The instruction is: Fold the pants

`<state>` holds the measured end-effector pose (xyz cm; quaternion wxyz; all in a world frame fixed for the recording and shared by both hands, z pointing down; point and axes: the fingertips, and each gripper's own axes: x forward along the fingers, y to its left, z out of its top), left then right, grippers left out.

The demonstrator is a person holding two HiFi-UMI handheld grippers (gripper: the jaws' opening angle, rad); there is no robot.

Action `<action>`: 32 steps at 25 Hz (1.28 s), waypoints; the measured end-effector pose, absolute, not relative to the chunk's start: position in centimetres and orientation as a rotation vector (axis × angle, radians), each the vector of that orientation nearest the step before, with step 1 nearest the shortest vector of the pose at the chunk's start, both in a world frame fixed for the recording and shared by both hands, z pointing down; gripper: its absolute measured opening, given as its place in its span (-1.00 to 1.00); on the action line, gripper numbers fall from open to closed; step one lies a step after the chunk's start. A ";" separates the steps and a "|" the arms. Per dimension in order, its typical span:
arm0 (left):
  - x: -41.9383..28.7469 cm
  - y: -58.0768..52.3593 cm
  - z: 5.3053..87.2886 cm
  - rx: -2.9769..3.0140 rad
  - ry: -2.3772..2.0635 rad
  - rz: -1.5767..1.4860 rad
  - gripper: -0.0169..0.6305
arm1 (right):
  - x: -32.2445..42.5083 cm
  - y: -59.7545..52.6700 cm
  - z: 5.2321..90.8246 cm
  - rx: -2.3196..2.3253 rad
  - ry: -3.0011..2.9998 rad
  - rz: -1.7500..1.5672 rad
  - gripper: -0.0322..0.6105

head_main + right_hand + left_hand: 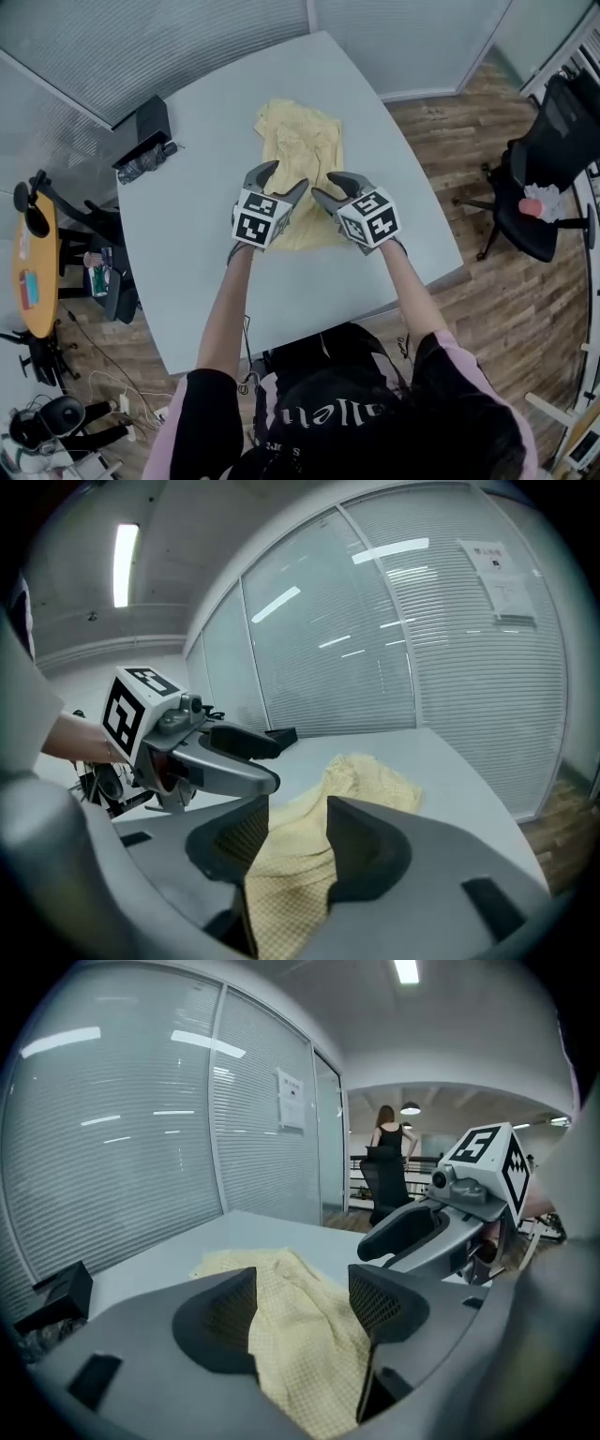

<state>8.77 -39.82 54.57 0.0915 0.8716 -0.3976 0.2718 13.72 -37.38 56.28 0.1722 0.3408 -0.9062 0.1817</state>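
The yellow pants [300,155] lie in a folded, rumpled heap on the grey table [197,253], towards its far side. Both grippers hover side by side over the heap's near edge. My left gripper [284,180] is open; in the left gripper view the pants [305,1330] show through the gap of the left gripper [300,1290], below and beyond it, not pinched. My right gripper [328,186] is open too, and in the right gripper view the right gripper [298,822] frames the cloth [370,772] without touching it. Each gripper shows in the other's view.
A black box [150,127] and a dark bundle [145,164] sit near the table's far left edge. A black office chair [544,187] stands to the right, a small yellow table [33,281] to the left. A person [386,1143] stands far off by the glass walls.
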 end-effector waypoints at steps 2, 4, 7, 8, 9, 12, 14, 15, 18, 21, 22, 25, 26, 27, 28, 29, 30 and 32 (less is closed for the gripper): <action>9.2 -38.4 53.4 2.613 -1.169 0.750 0.04 | 14.0 -36.3 55.0 0.978 -2.604 0.519 -0.28; 9.4 -37.0 52.2 2.634 -1.170 0.712 0.04 | 14.3 -35.2 53.7 0.989 -2.637 0.525 -0.31; 9.5 -34.7 50.4 2.657 -1.189 0.667 0.04 | 14.9 -33.4 51.8 1.008 -2.686 0.541 -0.35; 9.4 -33.9 49.8 2.660 -1.197 0.648 0.04 | 15.2 -32.8 51.3 1.017 -2.702 0.548 -0.36; 9.4 -33.0 49.3 2.662 -1.203 0.627 0.04 | 15.4 -32.1 50.8 1.026 -2.716 0.555 -0.37; 9.2 -30.0 48.4 2.657 -1.205 0.575 0.04 | 16.2 -29.8 49.7 1.042 -2.745 0.582 -0.39; 9.0 -28.0 48.3 2.643 -1.207 0.565 0.04 | 16.5 -28.4 49.6 1.044 -2.751 0.601 -0.40; 8.8 -26.9 48.4 2.633 -1.208 0.569 0.04 | 16.6 -27.7 49.6 1.045 -2.752 0.609 -0.41; 8.5 -23.9 49.2 2.604 -1.210 0.594 0.04 | 16.9 -25.7 50.2 1.047 -2.746 0.638 -0.43; 8.3 -21.1 49.5 2.592 -1.207 0.603 0.04 | 16.9 -23.5 50.8 1.020 -2.744 0.666 -0.45; 8.3 -20.3 49.6 2.590 -1.204 0.600 0.04 | 17.0 -22.9 50.8 1.013 -2.743 0.670 -0.46; 8.2 -18.3 49.7 2.579 -1.204 0.596 0.03 | 17.4 -21.3 50.6 1.012 -2.744 0.682 -0.50; 8.2 -17.8 49.6 2.578 -1.208 0.593 0.02 | 17.6 -20.9 50.5 1.014 -2.744 0.683 -0.51; 8.1 -17.2 49.4 2.578 -1.214 0.586 0.00 | 17.7 -20.4 50.3 1.018 -2.742 0.681 -0.52; 8.1 -16.7 49.2 2.580 -1.220 0.574 -0.03 | 17.8 -19.9 50.2 1.022 -2.740 0.676 -0.53; 8.1 -16.2 49.0 2.582 -1.223 0.560 -0.06 | 17.9 -19.5 50.0 1.028 -2.738 0.668 -0.54; 7.9 -15.7 48.8 2.585 -1.226 0.548 -0.10 | 18.0 -19.1 49.8 1.036 -2.736 0.659 -0.54; 7.4 -14.8 48.5 2.591 -1.239 0.535 -0.24 | 18.0 -18.4 49.3 1.051 -2.734 0.641 -0.57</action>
